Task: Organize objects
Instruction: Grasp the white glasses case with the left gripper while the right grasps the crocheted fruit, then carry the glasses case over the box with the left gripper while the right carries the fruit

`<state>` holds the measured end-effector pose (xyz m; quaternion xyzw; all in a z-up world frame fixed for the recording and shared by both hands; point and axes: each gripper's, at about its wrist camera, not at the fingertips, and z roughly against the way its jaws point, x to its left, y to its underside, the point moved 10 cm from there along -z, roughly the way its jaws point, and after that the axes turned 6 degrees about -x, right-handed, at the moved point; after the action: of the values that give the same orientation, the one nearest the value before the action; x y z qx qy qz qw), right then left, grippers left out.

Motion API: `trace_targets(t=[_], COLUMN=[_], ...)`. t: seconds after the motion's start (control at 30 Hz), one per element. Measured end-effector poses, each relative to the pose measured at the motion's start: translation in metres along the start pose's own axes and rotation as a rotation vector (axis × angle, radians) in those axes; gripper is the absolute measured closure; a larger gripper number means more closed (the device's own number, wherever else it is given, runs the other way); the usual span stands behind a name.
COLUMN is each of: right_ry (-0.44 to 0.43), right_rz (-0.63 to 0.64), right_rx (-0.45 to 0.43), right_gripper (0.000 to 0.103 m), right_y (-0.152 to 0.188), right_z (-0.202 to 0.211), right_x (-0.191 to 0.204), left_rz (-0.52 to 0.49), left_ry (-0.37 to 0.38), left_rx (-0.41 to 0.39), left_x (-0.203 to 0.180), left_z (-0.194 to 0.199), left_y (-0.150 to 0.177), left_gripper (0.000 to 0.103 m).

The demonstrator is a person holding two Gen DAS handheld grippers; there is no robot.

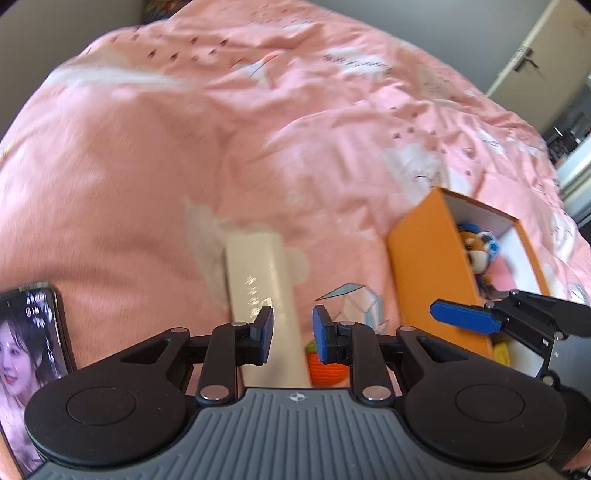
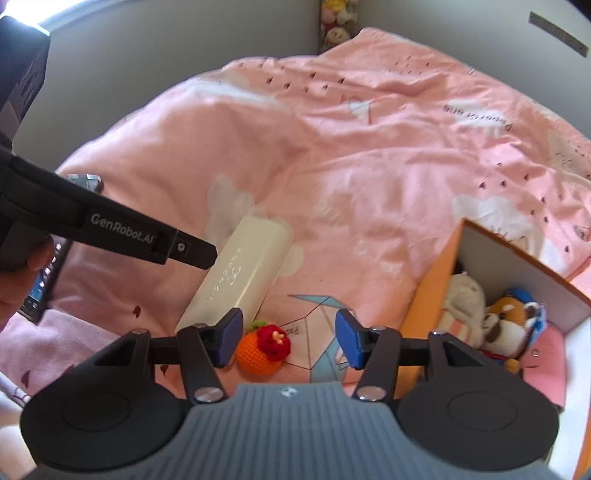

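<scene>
A long cream box [image 1: 264,291] [image 2: 240,273] lies on the pink bed cover. A small orange crocheted fruit with a red flower [image 2: 264,349] [image 1: 327,367] lies beside its near end. An orange storage box [image 1: 436,280] [image 2: 424,306] with plush toys [image 2: 506,325] inside stands to the right. My left gripper [image 1: 293,334] is open and empty, just above the cream box's near end and the fruit. My right gripper [image 2: 290,338] is open and empty, hovering over the fruit; one of its fingers [image 1: 465,317] shows in the left wrist view by the orange box.
A phone [image 1: 26,354] with a lit screen lies at the left; it also shows in the right wrist view [image 2: 44,284]. The pink cover [image 1: 221,147] is rumpled. Grey walls and a door [image 1: 528,59] stand behind. Plush toys [image 2: 336,22] sit in the far corner.
</scene>
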<state>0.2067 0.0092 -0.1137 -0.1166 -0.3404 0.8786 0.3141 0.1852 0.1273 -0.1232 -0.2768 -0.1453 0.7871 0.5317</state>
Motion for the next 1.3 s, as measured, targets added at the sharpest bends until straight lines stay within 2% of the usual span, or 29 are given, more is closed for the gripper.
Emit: trace_targets(t=[0.07,0.13,0.3,0.43,0.53,0.63,0.77,1.0,1.2,1.3], right_ry=[-0.012,-0.013,-0.033,-0.067,-0.089,-0.11,-0.119,-0.126,-0.141,-0.141], right_rz=[0.006,0.011,0.019,0.005,-0.005,-0.016,-0.029,-0.023,-0.022,-0.024], right_rx=[0.041,0.079,0.167,0.226,0.265,0.301,0.351,0.403,0.416,0.404], right_gripper=[0.055,0.055,0.055,0.054,0.054,0.054,0.054,0.054,0.058,0.059], right_y=[0.004,0.007,0.015,0.02,0.025,0.03,0.035,0.039,0.041,0.041], right_z=[-0.015,-0.028,-0.051,-0.062,-0.071,-0.077,-0.084,-0.093,-0.096,-0.093], right_x=[0.003,0.004,0.006,0.007,0.008,0.01,0.01,0.011,0.013,0.014], left_rz=[0.022,0.034,0.05,0.038,0.034,0.032,0.044,0.053,0.058,0.062], left_ry=[-0.014,-0.033,-0.072,-0.09,-0.091,-0.097,-0.087,-0.095,-0.094,-0.078], left_rx=[0.027,0.044,0.068,0.081,0.084,0.089,0.123,0.131,0.132,0.127], left_x=[0.007,0.011,0.016,0.017,0.017,0.019,0.022,0.024,0.026,0.025], left_z=[-0.011,-0.022,-0.044,-0.052,-0.054,-0.06,-0.07,-0.075,-0.081,-0.084], left_y=[0.006,0.012,0.021,0.023,0.024,0.023,0.029,0.03,0.029,0.028], left_gripper=[0.071,0.062,0.055,0.041,0.035,0.032,0.034,0.034,0.032,0.036])
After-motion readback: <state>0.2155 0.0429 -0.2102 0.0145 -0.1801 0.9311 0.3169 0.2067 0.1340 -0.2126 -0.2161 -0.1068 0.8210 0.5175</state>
